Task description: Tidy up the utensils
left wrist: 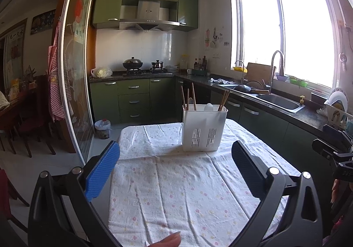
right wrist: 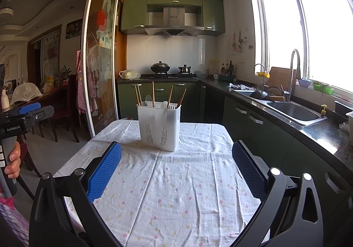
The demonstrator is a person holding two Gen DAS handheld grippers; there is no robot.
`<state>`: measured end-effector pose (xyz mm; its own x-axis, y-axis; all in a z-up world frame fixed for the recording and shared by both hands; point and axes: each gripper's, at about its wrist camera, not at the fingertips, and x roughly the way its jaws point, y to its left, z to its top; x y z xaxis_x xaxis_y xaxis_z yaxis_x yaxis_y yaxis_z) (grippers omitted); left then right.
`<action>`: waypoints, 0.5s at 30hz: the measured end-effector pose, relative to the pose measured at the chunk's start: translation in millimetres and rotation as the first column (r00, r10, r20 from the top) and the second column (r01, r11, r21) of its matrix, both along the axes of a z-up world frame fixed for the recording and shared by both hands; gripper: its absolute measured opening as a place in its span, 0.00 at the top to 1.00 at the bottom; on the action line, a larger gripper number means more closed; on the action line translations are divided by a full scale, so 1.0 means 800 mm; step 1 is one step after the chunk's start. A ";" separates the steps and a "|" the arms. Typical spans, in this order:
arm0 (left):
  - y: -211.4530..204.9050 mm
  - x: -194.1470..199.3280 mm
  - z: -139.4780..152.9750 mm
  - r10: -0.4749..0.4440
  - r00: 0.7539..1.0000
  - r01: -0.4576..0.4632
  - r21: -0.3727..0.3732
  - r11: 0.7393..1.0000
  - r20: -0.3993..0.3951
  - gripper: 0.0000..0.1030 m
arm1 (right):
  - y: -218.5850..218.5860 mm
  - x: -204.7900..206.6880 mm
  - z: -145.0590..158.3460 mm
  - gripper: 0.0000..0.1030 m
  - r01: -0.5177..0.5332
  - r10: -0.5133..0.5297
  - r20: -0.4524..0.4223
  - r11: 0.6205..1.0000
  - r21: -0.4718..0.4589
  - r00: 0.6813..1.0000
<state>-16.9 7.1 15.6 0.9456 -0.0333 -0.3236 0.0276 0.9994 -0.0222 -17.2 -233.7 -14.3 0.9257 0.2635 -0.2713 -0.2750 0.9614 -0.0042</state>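
A white plastic utensil holder [left wrist: 204,128] stands upright at the far end of the table; it also shows in the right wrist view [right wrist: 158,127]. Several wooden chopsticks [left wrist: 193,96] [right wrist: 153,96] and white spoons [left wrist: 208,106] [right wrist: 164,104] stick out of it. My left gripper [left wrist: 175,158] is open and empty, held above the cloth short of the holder. My right gripper [right wrist: 176,158] is open and empty too, also short of the holder. The left gripper shows at the left edge of the right wrist view [right wrist: 28,112].
The table carries a white floral cloth [left wrist: 176,191] [right wrist: 176,191]. A green kitchen counter with a sink [left wrist: 278,101] [right wrist: 293,112] runs along the right. A glass sliding door [left wrist: 75,70] and dining chairs [left wrist: 35,123] stand to the left.
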 end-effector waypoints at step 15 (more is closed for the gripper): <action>-0.002 0.010 -0.005 -0.012 0.999 0.011 -0.017 1.000 -0.044 0.06 | -0.002 0.002 -0.003 0.04 -0.001 0.001 -0.004 1.000 -0.002 1.000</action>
